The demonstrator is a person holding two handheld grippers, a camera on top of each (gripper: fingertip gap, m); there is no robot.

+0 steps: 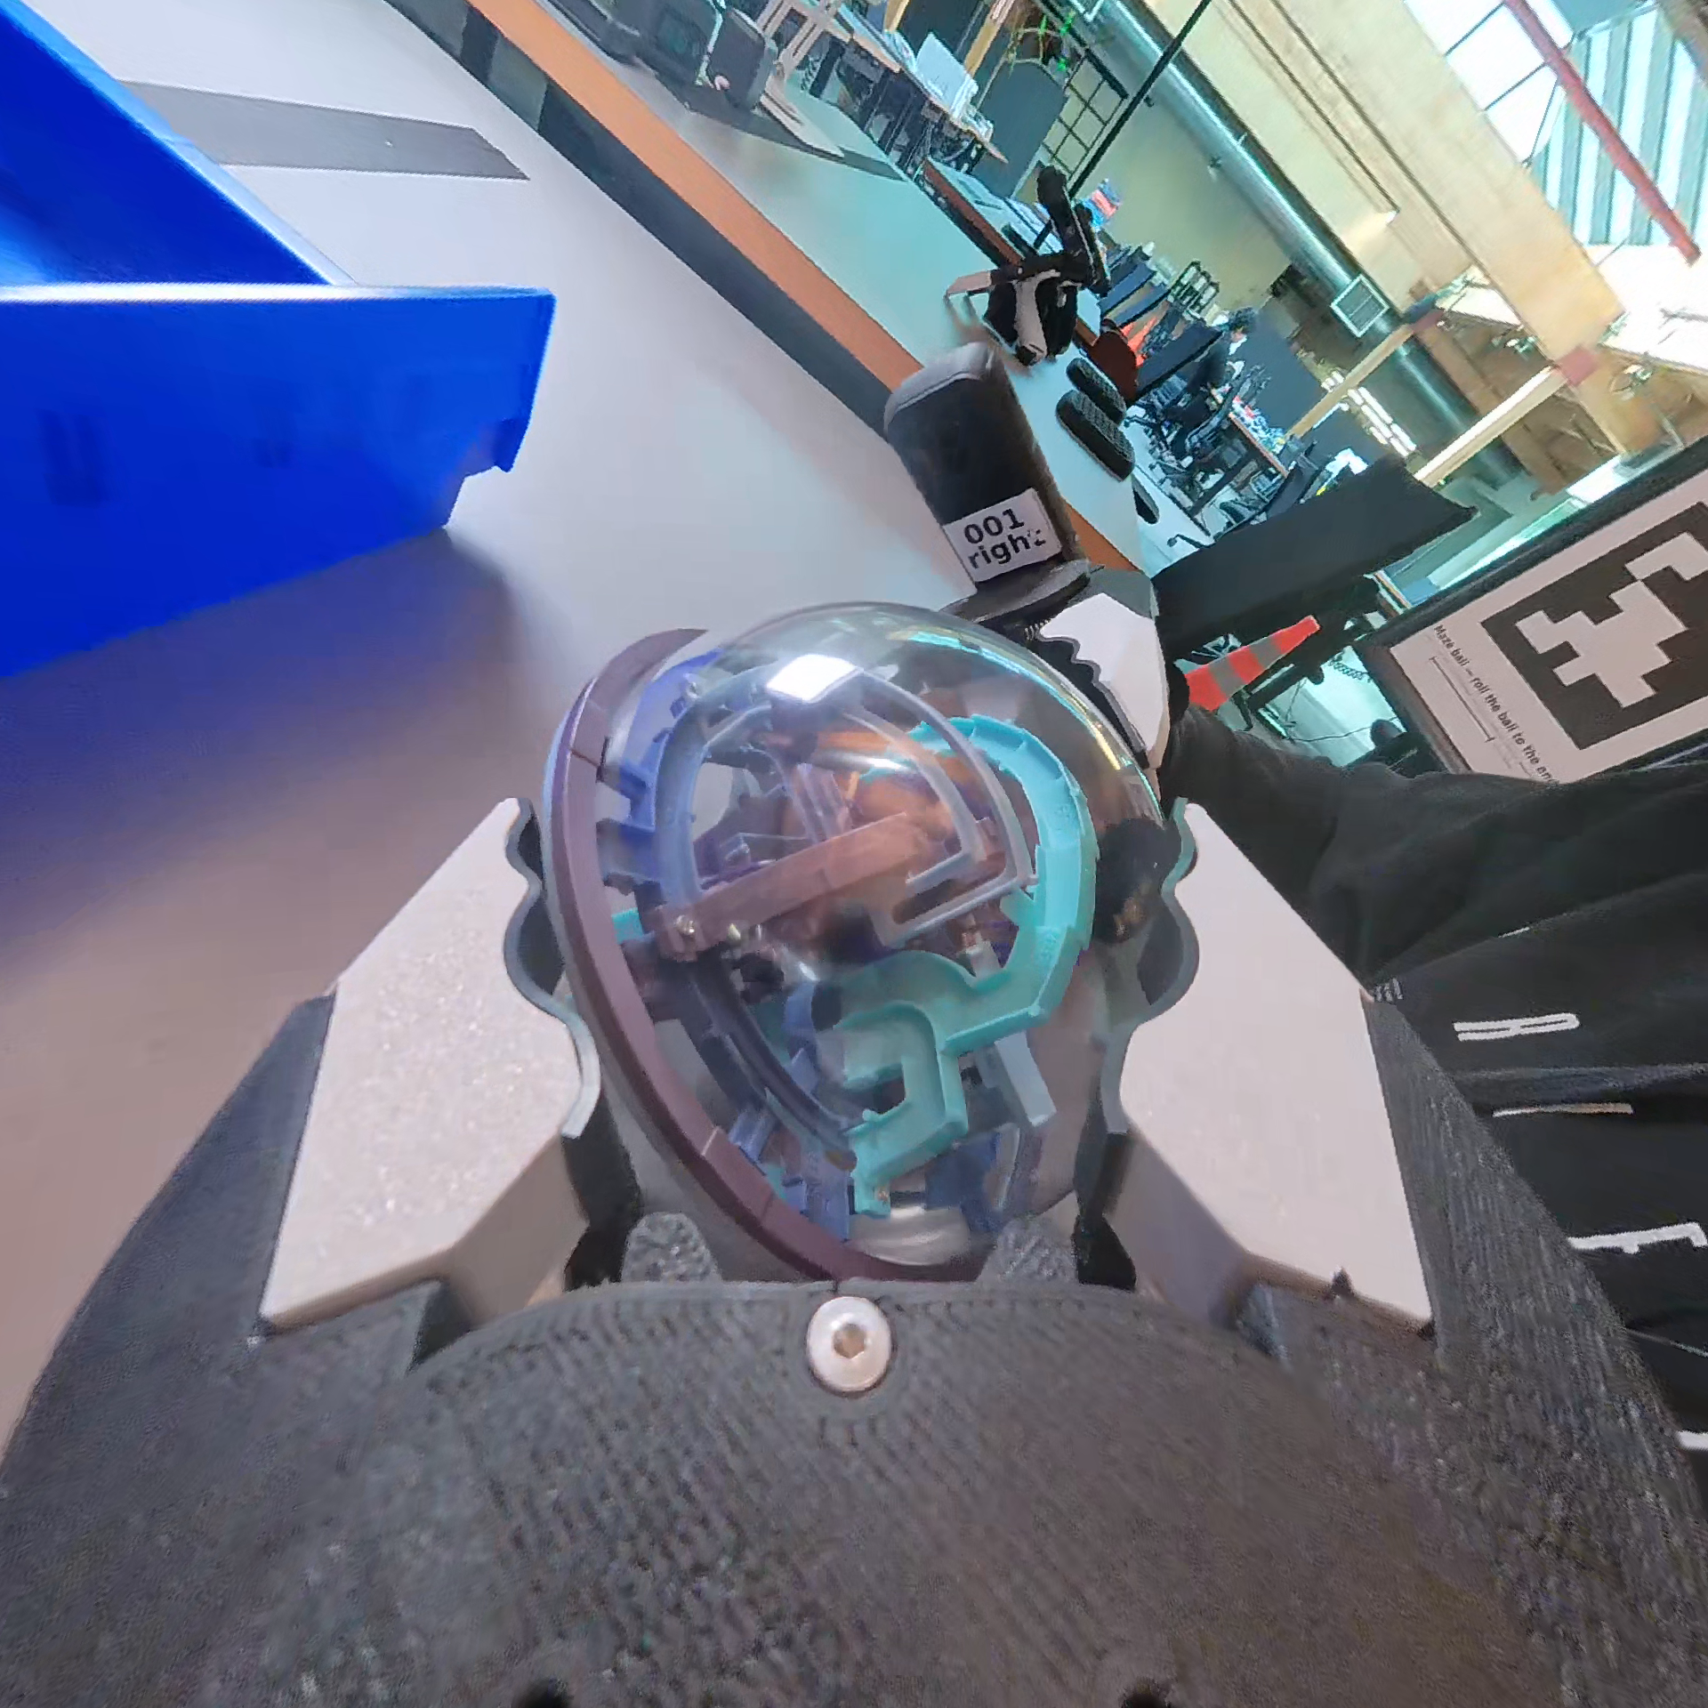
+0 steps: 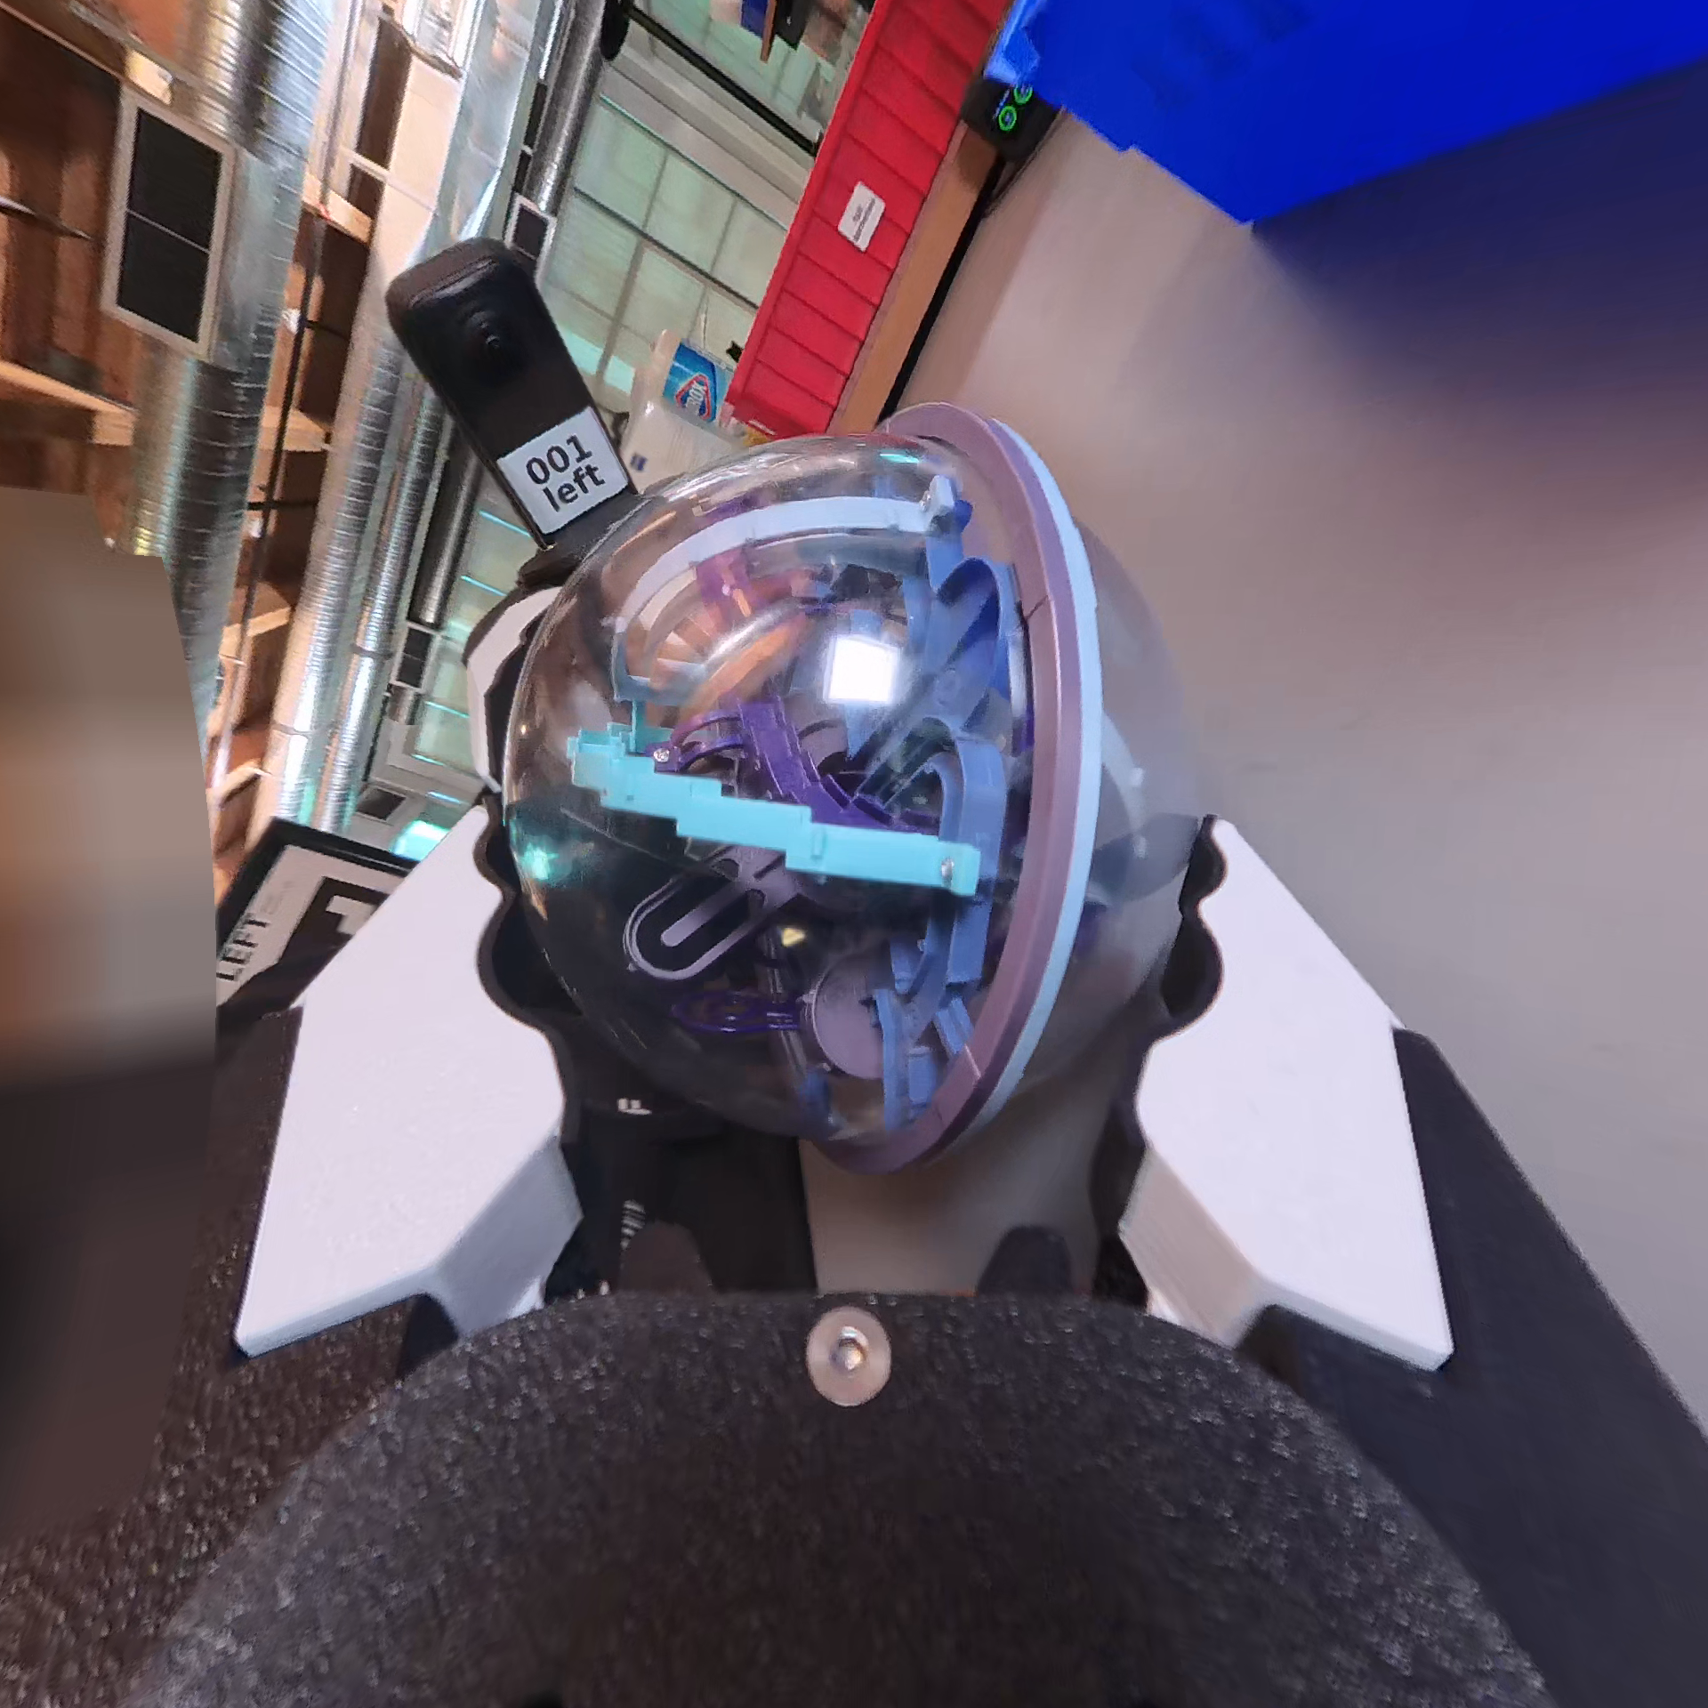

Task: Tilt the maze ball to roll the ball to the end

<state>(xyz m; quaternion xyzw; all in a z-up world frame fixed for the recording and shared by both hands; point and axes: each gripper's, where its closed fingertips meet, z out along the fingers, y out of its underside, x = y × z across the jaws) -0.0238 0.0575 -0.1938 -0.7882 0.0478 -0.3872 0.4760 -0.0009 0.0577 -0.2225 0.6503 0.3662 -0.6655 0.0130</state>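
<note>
The maze ball (image 1: 846, 933) is held up off the table (image 1: 647, 370), pinched between both claws: the left gripper (image 1: 846, 970) and the right gripper (image 2: 846, 933) each clamp it from opposite sides. The tilting step looks under way; the little ball cannot be made out. Next calls for slow, joint wrist rolls. The blue bin (image 1: 277, 388) sits near the maze ball, open table otherwise.

The right gripper (image 2: 846, 924) has its 2 white fingers (image 2: 407, 1091) clamped on the clear maze ball (image 2: 813, 795) — purple rim tilted, teal track inside — lifted off the grey tabletop (image 2: 1386, 555), a blue bin (image 2: 1386, 83) beyond.
</note>
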